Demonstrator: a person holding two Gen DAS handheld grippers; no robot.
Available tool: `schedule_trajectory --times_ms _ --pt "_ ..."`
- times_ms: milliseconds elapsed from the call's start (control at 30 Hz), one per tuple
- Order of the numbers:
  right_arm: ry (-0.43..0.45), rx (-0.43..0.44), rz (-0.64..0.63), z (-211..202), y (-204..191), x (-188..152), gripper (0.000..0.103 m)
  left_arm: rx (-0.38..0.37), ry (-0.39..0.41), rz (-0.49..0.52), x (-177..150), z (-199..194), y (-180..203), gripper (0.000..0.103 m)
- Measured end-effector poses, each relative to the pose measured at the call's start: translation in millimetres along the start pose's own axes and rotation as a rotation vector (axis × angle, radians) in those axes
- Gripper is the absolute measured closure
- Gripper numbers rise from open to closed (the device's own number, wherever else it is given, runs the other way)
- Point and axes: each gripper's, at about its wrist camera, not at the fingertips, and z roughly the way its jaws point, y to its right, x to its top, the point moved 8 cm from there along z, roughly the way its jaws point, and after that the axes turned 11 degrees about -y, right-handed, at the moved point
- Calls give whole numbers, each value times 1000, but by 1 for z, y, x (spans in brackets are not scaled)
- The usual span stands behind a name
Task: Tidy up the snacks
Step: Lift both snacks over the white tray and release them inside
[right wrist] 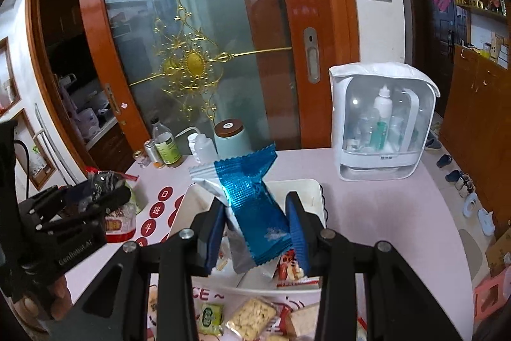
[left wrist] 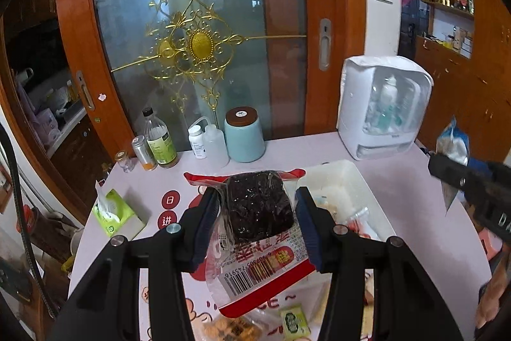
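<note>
Gripping a clear packet of dark snack (left wrist: 260,206) between its blue pads, the left gripper (left wrist: 259,213) holds the item raised above the bench (left wrist: 399,181). The packet has red printed ends and a barcode facing the camera; both jaws press against its sides. In the right wrist view the same left gripper (right wrist: 95,197) appears at the left edge, packet in its jaws.

The right gripper (right wrist: 255,222) is closed on a blue foil packet (right wrist: 252,200), which stands upright and crumpled between the jaws, directly over a white tray (right wrist: 314,190). The tray sits on the bench and contains several wrapped snacks, among them a red-printed packet (right wrist: 289,269).

Loose snacks lie on the bench at the near edge, outside the tray: a small green packet (right wrist: 210,317) and a clear pack of pale crackers (right wrist: 252,318).

At the rear of the bench stand a white storage case (right wrist: 383,120) with bottles inside, a pale blue jar (left wrist: 244,136) with a brown lid, a white bottle (left wrist: 196,141), and a glass bottle with a green label (left wrist: 159,139). A green tissue pack (left wrist: 113,213) lies at the left side.
</note>
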Motion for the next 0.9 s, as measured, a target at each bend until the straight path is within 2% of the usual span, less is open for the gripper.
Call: schedule_trajectory --times_ms 200,400,567,667,733,800,900 --pt "-38 -28 -15 31 -3 9 65 -25 -49 -18 10 40 0 55" --pt "-122 -45 -5 80 3 4 65 -53 -121 -24 -3 88 7 55" --pt "-205 -64 27 119 13 -7 64 -41 -187 -36 -15 125 6 54" --pt "-259 -57 42 140 17 -14 62 -41 -216 -37 -21 142 4 43" --pt "-293 -53 76 151 21 -19 58 -35 -248 -38 -25 151 2 24" --pt "-311 -51 87 158 22 -22 40 -10 -244 -54 -26 154 -4 19" --pt "-298 -61 69 156 20 -23 37 -40 -249 -68 -28 152 -9 19"
